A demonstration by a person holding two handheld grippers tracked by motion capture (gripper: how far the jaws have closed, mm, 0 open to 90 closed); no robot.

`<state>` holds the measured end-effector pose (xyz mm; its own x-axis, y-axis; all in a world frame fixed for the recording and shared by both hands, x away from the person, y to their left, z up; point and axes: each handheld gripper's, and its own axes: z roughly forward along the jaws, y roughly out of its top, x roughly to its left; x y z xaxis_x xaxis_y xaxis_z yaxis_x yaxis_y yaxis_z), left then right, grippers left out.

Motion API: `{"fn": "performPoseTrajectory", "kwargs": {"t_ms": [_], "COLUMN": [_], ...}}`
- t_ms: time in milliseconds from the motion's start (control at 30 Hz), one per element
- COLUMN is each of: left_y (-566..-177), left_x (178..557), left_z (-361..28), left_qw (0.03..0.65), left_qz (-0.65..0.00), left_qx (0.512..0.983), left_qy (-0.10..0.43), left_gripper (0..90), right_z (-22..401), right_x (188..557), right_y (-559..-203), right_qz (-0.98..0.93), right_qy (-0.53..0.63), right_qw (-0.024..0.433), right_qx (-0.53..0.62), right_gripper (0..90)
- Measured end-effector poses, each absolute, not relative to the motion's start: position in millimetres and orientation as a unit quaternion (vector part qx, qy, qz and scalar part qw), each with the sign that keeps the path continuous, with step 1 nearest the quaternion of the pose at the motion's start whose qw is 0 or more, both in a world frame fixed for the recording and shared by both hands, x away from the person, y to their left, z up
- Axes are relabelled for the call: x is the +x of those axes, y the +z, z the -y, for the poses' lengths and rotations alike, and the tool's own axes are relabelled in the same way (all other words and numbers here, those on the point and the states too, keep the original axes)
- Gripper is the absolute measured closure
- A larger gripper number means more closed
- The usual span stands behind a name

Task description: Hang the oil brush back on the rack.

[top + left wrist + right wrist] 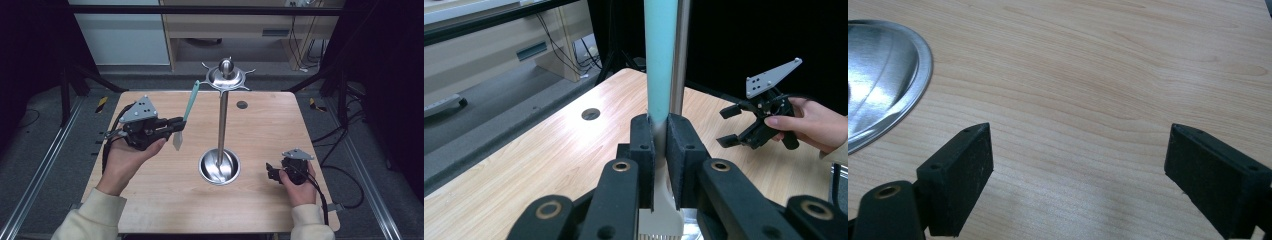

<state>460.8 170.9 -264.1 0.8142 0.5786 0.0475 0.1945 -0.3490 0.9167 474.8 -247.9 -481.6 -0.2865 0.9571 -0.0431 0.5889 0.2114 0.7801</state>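
Note:
My left gripper [180,123] [659,150] is shut on a kitchen turner [190,102], held above the left half of the table. Its teal handle [660,60] rises from the pads and leans toward the rack's top. The pale slotted head [659,222] hangs below the jaws. A steel utensil rack stands mid-table: a pole [222,125] [680,55], a hooked crown [226,76] and a dish base [219,167] [883,85]. My right gripper [271,172] [1078,170] [733,126] rests low on the table right of the base, jaws wide apart, nothing between them.
The wooden table [165,200] has a small round hole [242,105] [590,114] near its far edge. Dark frame posts and cables stand around the table. A cabinet [240,30] stands beyond the far edge.

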Motion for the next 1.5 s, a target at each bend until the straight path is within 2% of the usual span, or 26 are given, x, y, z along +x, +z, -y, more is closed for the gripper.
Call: {"fn": "performPoseTrajectory", "kwargs": {"t_ms": [1333, 1433, 1500], "left_y": [-264, -262, -260], "left_x": [470, 471, 472], "left_z": [-162, -165, -168], "left_qw": [0.505, 0.508, 0.514], "left_qz": [-0.246, -0.248, -0.254], "left_qx": [0.805, 0.801, 0.795], "left_qy": [0.19, 0.198, 0.198], "left_gripper": [81.6, 80.2, 75.5], "right_z": [249, 249, 249], "right_x": [474, 474, 474], "right_y": [-480, -480, -480], "right_qz": [-0.729, -0.728, -0.728], "right_qy": [0.338, 0.338, 0.34], "right_qw": [0.275, 0.274, 0.273], "right_qx": [0.528, 0.53, 0.53], "right_gripper": [12.7, 12.6, 12.6]}}
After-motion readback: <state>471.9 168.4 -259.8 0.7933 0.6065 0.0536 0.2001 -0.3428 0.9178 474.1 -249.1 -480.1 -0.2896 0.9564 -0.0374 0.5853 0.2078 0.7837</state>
